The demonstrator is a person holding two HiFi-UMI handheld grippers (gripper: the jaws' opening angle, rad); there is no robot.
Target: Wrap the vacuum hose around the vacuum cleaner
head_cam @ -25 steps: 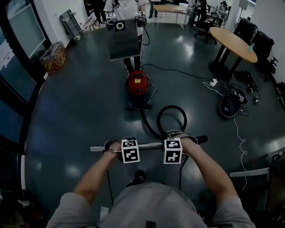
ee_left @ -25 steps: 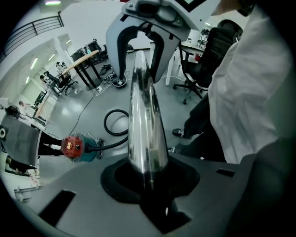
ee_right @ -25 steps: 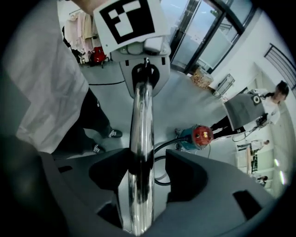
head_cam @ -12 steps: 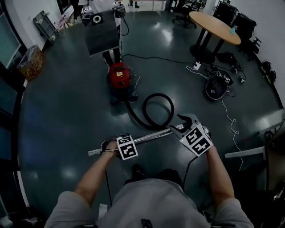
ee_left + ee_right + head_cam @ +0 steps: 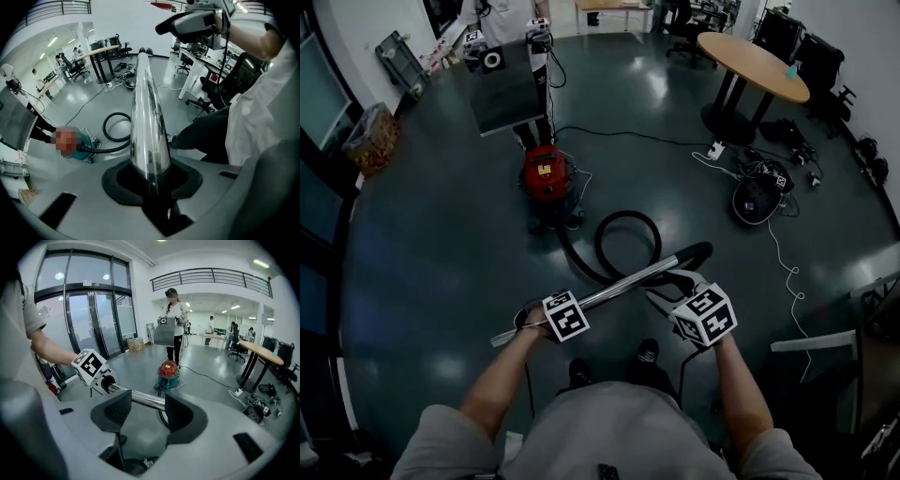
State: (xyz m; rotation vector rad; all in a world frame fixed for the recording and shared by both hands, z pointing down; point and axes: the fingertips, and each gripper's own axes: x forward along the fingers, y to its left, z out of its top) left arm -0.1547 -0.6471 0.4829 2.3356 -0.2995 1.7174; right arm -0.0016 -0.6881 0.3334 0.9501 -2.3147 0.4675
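The red vacuum cleaner (image 5: 546,178) (image 5: 168,371) stands on the dark floor ahead of me. Its black hose (image 5: 623,242) (image 5: 115,136) lies in a loop on the floor and joins a chrome wand (image 5: 614,291) (image 5: 146,117). My left gripper (image 5: 528,319) (image 5: 150,171) is shut on the wand near its free end, and the tube runs straight out between the jaws. My right gripper (image 5: 667,284) (image 5: 147,401) stands open beside the wand's hose end. The wand (image 5: 138,398) crosses just beyond its pads, with nothing between them.
A person holding a grey board (image 5: 502,89) (image 5: 165,331) stands just behind the vacuum. A round wooden table (image 5: 753,66) and a black bag with cables (image 5: 757,199) are to the right. A white cord (image 5: 787,272) trails across the floor. My shoes (image 5: 647,353) are below the wand.
The right gripper has rolled over and drawn back toward me at the wand's hose end. The wand has swung from level to slanting, hose end farther away. The left gripper kept hold of it.
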